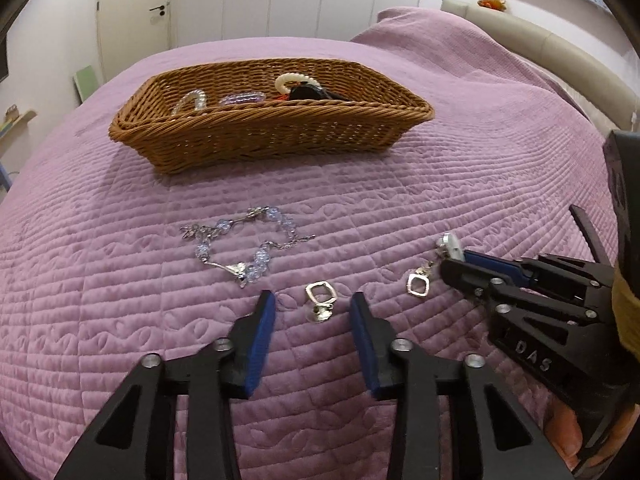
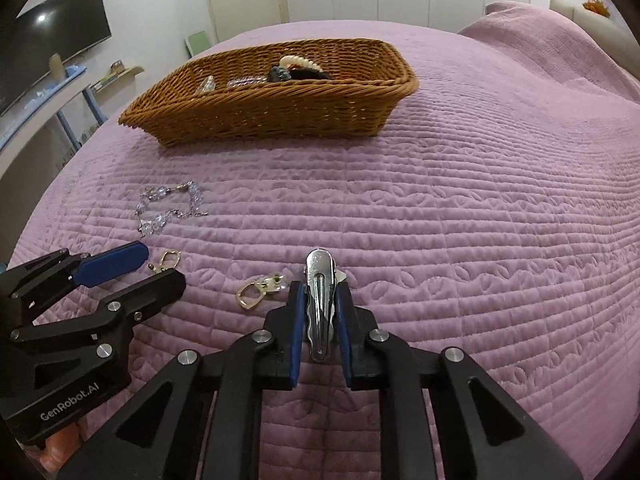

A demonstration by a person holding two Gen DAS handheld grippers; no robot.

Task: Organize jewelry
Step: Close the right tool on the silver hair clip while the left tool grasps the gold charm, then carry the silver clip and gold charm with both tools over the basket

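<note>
right wrist | right gripper (image 2: 318,300) jaws clamp hair clip (image 2: 319,304) | left gripper (image 1: 313,308) jaws apart | quilted bedspread (image 2: 460,208)

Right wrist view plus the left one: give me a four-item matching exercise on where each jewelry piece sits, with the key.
Things:
1. silver hair clip
2. gold earring
3. crystal bracelet
4. cream bead bracelet

Places:
A. inside the wicker basket
B. loose on the purple bedspread, between the basket and the grippers
C. clamped in the right gripper
D. lying between the open jaws of the left gripper

Pairs: 1-C, 2-D, 3-B, 4-A
</note>
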